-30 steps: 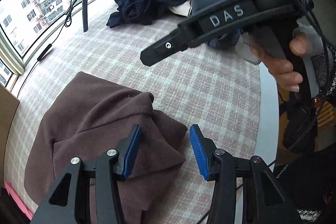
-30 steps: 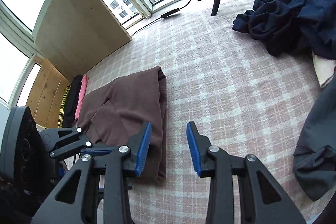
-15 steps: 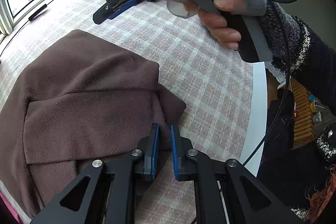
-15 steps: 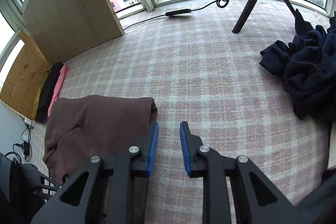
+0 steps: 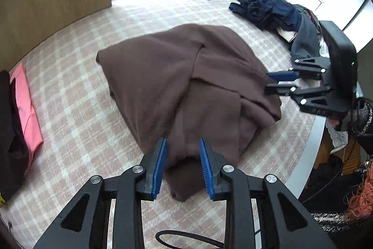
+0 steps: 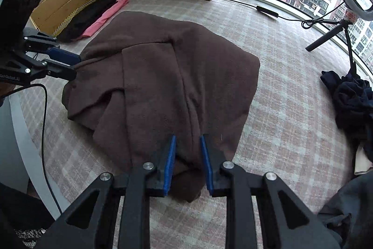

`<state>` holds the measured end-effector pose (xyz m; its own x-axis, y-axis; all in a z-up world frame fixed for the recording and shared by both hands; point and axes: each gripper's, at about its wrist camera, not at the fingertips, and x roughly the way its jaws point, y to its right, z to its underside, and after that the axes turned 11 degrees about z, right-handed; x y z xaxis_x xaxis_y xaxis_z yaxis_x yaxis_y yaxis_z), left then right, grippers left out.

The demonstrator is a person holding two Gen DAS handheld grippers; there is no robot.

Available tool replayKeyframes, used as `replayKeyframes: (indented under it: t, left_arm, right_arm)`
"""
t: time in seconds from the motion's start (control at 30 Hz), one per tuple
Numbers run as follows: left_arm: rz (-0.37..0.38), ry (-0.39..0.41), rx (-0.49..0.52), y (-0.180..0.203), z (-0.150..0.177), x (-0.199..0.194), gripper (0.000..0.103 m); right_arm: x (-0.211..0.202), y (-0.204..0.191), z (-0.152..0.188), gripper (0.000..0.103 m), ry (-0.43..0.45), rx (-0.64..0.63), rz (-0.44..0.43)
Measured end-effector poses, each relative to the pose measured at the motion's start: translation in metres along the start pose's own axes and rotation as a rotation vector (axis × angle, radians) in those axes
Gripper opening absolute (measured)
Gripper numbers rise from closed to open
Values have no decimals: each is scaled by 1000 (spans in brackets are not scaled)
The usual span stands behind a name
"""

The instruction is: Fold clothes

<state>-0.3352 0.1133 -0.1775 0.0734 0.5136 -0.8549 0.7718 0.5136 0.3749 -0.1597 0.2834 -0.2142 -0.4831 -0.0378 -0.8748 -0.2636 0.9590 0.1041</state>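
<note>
one brown garment (image 5: 186,76), two grippers

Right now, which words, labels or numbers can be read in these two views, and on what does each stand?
"GenRobot.AI": white print on the black frame of the left gripper, its first letter at the picture's edge; its jaws are opening, brown cloth between them.
Faint letters on the right gripper frame: too blurred to read.
Red and white tag on the black tripod: too small.

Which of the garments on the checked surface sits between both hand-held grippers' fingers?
The brown garment, spread in the middle. The navy pile lies crumpled by the window, and the pink one lies flat at the edge.
</note>
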Motion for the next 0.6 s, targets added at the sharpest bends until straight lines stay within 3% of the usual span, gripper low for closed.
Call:
replayKeyframes:
  t: [0.07, 0.13, 0.2, 0.3, 0.37, 0.47, 0.6]
  left_arm:
    - [-16, 20, -2, -2, 9, -8, 25]
    - [17, 93, 13, 5, 4, -22, 25]
    - [31, 154, 47, 13, -5, -29, 25]
    - [25, 122, 74, 9, -12, -9, 28]
    - [33, 69, 59, -4, -4, 9, 27]
    - [33, 46, 30, -12, 4, 1, 28]
    - [-39, 139, 83, -8, -14, -31, 29]
  right_arm:
    - [-25, 15, -13, 23, 56, 94, -55]
    - [-39, 14, -31, 23, 131, 114, -85]
    - [-35, -1, -47, 23, 135, 82, -99]
    - [-6, -24, -54, 23, 80, 102, -169]
    - [21, -40, -47, 23, -26, 120, -234]
    - [15, -61, -33, 23, -38, 1, -183]
    - [-19, -20, -44, 24, 61, 111, -170]
